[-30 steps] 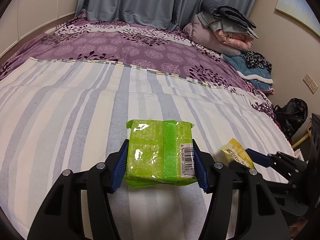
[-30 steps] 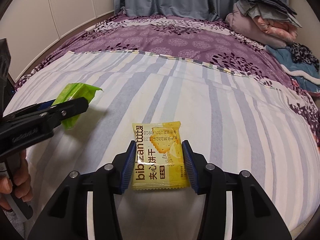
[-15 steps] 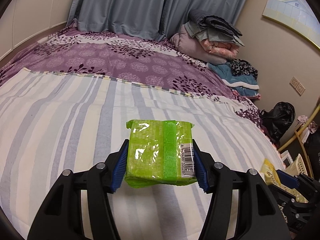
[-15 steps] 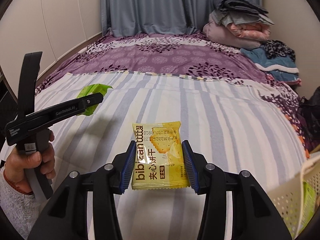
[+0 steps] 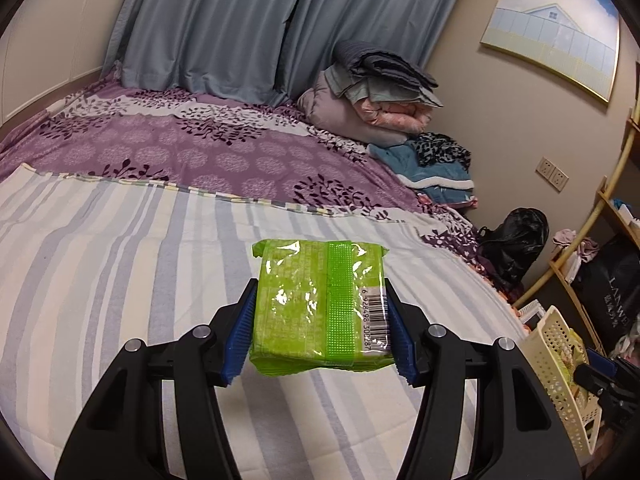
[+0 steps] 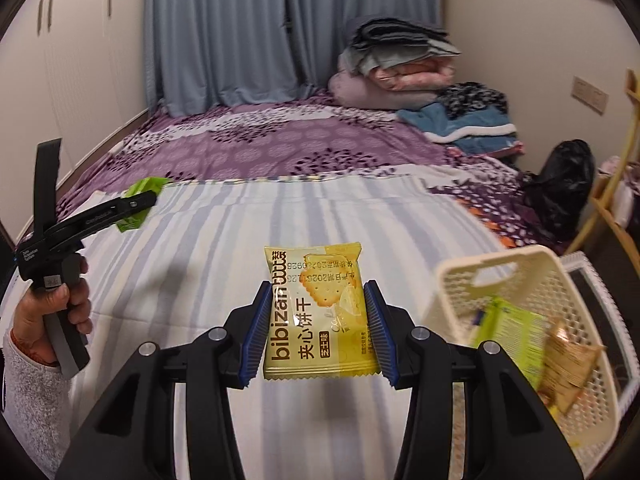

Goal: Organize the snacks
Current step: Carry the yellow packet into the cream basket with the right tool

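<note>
Currently, the left claw (image 5: 320, 328) is clamped on a green packet (image 5: 320, 304), both blue pads pressed against its sides, and holds it clear above the striped sheet of the bed (image 5: 120, 264). From the right wrist view, a bare hand (image 6: 52, 312) with a grey sleeve grips that tool's handle, forearm rising from the lower left, claw aimed across the bed.

The right claw (image 6: 316, 328) is closed on a yellow biscuit packet (image 6: 316, 312), printed face up, raised above the bed near its right edge. Just beside it, off that edge, sits a cream perforated basket (image 6: 500, 272) with several packets inside. The packet has not entered the basket.
</note>
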Motion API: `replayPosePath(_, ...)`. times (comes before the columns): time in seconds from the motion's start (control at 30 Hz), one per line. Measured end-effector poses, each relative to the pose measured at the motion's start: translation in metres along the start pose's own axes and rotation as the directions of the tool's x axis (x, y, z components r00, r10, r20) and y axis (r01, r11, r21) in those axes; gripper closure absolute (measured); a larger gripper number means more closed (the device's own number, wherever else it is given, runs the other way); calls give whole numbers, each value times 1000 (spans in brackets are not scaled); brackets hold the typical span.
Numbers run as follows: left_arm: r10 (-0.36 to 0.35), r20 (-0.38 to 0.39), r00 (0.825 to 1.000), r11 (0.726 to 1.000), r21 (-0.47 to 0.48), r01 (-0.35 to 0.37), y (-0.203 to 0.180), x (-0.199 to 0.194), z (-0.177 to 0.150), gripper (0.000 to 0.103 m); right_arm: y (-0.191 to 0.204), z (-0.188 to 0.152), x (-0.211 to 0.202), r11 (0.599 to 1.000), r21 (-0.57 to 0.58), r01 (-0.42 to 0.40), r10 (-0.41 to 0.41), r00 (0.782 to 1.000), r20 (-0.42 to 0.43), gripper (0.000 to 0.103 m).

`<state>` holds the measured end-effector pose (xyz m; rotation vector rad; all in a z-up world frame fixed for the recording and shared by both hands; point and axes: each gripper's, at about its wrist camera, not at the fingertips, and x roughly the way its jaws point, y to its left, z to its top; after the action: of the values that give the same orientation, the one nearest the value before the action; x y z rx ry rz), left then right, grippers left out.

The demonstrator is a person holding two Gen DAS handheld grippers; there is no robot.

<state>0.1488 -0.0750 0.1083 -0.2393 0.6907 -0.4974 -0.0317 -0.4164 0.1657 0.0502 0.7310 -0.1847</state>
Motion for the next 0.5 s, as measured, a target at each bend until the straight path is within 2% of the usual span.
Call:
replayPosePath(0.27, -24, 40, 999, 999, 41, 22, -17, -20, 2, 43, -61, -23, -27, 988, 95, 124, -123, 992, -19, 57)
replayPosePath(0.5, -39, 69, 997, 995, 89, 33, -35, -36, 2, 43, -127, -53, -43, 950, 225, 215, -203, 976, -77, 57)
